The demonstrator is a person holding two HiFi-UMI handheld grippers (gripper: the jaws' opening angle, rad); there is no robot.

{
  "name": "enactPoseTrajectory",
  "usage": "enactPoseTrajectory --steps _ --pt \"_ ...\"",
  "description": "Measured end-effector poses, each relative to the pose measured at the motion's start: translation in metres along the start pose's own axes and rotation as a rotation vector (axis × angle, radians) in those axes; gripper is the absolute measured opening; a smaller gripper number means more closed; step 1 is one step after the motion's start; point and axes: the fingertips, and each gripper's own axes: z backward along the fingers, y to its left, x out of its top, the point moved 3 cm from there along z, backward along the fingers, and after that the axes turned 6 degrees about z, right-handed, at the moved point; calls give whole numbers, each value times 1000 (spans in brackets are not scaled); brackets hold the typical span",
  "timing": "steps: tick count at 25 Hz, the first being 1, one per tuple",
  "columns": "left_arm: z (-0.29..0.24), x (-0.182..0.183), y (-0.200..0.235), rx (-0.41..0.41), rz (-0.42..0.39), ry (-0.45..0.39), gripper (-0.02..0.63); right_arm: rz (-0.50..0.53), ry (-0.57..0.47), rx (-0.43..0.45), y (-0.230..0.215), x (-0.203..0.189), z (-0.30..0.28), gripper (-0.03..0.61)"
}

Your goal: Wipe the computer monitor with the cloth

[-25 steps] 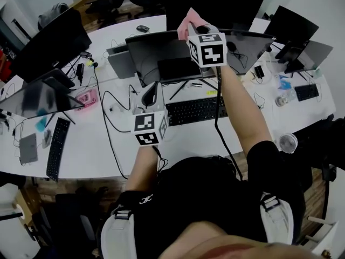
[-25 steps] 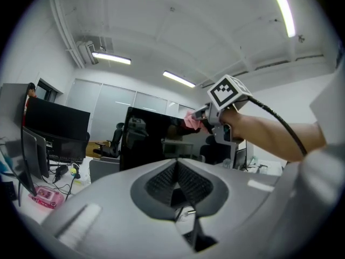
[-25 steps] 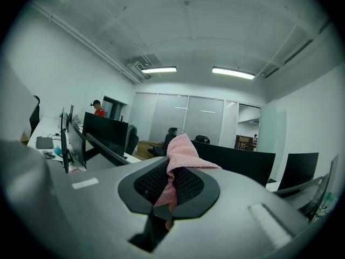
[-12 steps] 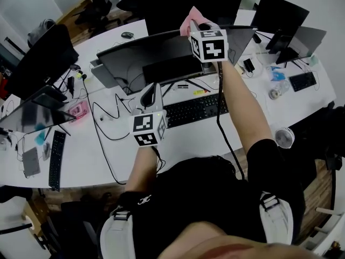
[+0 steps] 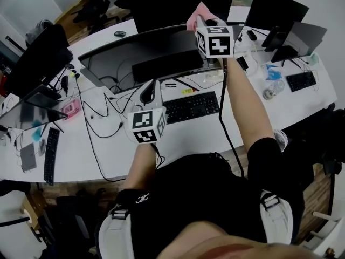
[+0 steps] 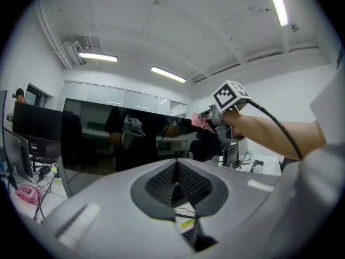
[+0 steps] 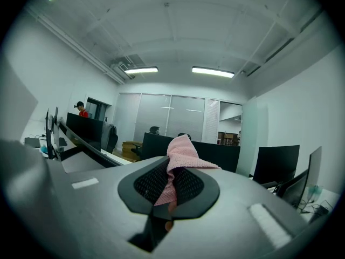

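A wide black curved monitor [image 5: 145, 55] stands across the white desk [image 5: 108, 150]; in the left gripper view the monitor [image 6: 108, 144] shows dark, with reflections. My right gripper [image 5: 200, 19] is shut on a pink cloth [image 5: 196, 12] at the monitor's top edge, towards its right end. In the right gripper view the cloth [image 7: 181, 151] bulges up from between the jaws of the right gripper [image 7: 171, 185]. The left gripper [image 5: 149, 90] hovers in front of the screen's lower middle, jaws shut with nothing in them. From the left gripper [image 6: 175, 182] I see the cloth [image 6: 198, 121] and the right gripper [image 6: 215, 115].
A black keyboard [image 5: 191, 106] lies under the monitor among loose cables. More monitors [image 5: 40, 58] stand left, behind and right. A small white fan [image 5: 280, 139] sits at the desk's right front edge and a pink object [image 5: 70, 108] at the left.
The right gripper has carried the cloth rightward along the monitor's top edge. The head view has shifted with it. The left gripper has kept its place in front of the screen.
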Motion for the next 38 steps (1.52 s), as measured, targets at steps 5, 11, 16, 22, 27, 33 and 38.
enactPoseTrajectory --steps 5,11,16,22,27,33,38 --pt "-6 -10 -36 20 3 6 52 3 -8 23 -31 -12 7 15" --pt "-11 -18 -67 50 14 8 51 1 -30 13 -75 -25 16 15" --pt "-17 -16 -97 53 -10 -11 52 -25 -36 -7 -112 -39 25 15" --pt "-24 -20 -122 57 -21 2 51 -88 -33 -19 -146 -49 33 15" --pt "-28 -25 -136 67 -32 9 52 -151 -59 -20 -171 -60 39 15" --pt "-32 -31 -152 85 -36 18 51 -285 -46 76 -181 -93 35 15" --pt "-32 -36 -161 101 -38 28 52 -376 -105 220 -176 -101 33 14"
